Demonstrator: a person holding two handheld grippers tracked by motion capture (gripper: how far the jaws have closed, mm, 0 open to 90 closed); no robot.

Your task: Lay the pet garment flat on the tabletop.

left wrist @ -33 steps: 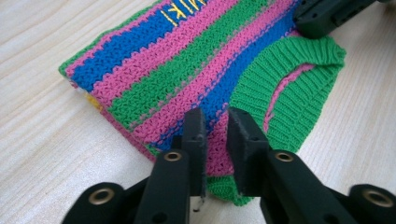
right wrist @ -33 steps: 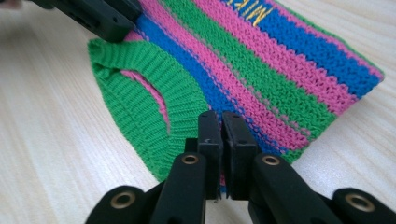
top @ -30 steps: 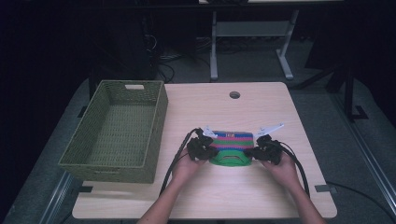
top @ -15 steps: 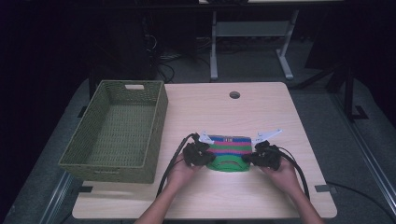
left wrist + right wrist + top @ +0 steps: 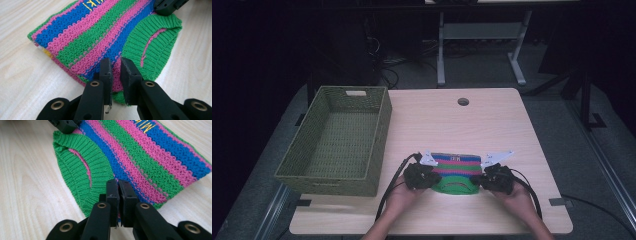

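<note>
Basket [image 5: 337,142]: a green woven basket is set on the left part of the worktop, open side up, well apart from the garment; its tall near wall is to be cleared if the garment is carried that way
Left gripper [image 5: 424,175]: its jaws are seen nearly closed, pinching the garment's near left edge where the stripes meet the green rib; the pinch is to be kept even with the other side
Striped knit garment [image 5: 455,170]: it is laid flat near the front middle of the worktop, folded, with the ribbed green collar [image 5: 150,42] toward the person; a fold or drag is judged best done with both sides moved together and the fabric kept taut
Right gripper [image 5: 492,179]: its jaws are seen closed tight on the garment's near right edge, beside the collar
Worktop [image 5: 492,125]: bare wood is left behind and to the right of the garment; the front edge lies close under the hands, so little room is left toward the person
</note>
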